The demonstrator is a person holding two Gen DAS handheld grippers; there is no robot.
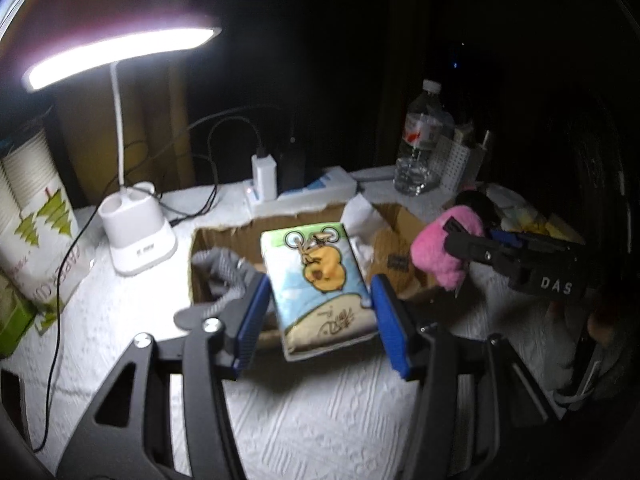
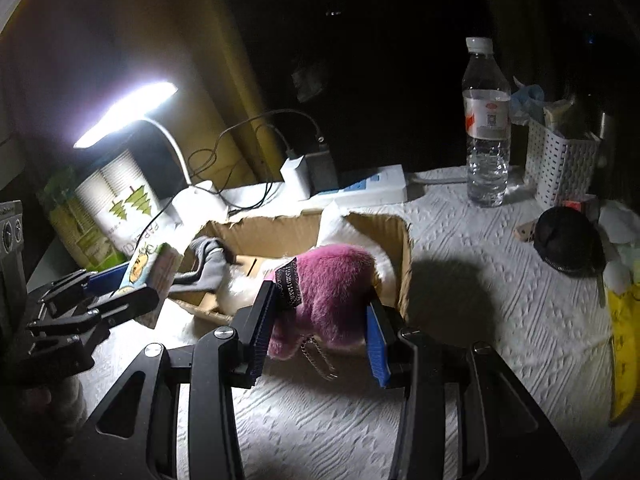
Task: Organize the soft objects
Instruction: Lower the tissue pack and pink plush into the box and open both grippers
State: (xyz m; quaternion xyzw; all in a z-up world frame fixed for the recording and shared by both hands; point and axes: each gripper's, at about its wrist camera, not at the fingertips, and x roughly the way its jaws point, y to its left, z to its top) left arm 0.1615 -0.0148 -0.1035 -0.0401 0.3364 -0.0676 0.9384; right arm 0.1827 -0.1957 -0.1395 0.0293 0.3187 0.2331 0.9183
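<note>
My left gripper (image 1: 318, 318) is shut on a tissue pack (image 1: 318, 284) printed with a yellow cartoon animal, held just above the near wall of a torn cardboard box (image 1: 224, 236). My right gripper (image 2: 320, 330) is shut on a pink plush toy (image 2: 330, 286) with a black ribbon and a small chain, at the box's (image 2: 402, 248) near right corner. Each gripper shows in the other view: the right one (image 1: 460, 256) with the plush (image 1: 436, 256), the left one (image 2: 120, 284) with the pack (image 2: 150, 268). A grey sock (image 1: 224, 270) and white soft items (image 2: 240, 292) lie in the box.
A lit white desk lamp (image 1: 136, 236) stands left of the box. Behind are a power strip (image 2: 360, 190) with chargers and cables, a water bottle (image 2: 486, 128) and a white basket (image 2: 560, 164). A paper-cup pack (image 1: 36, 216) stands at left; a black round object (image 2: 566, 240) and yellow item (image 2: 624, 336) lie right.
</note>
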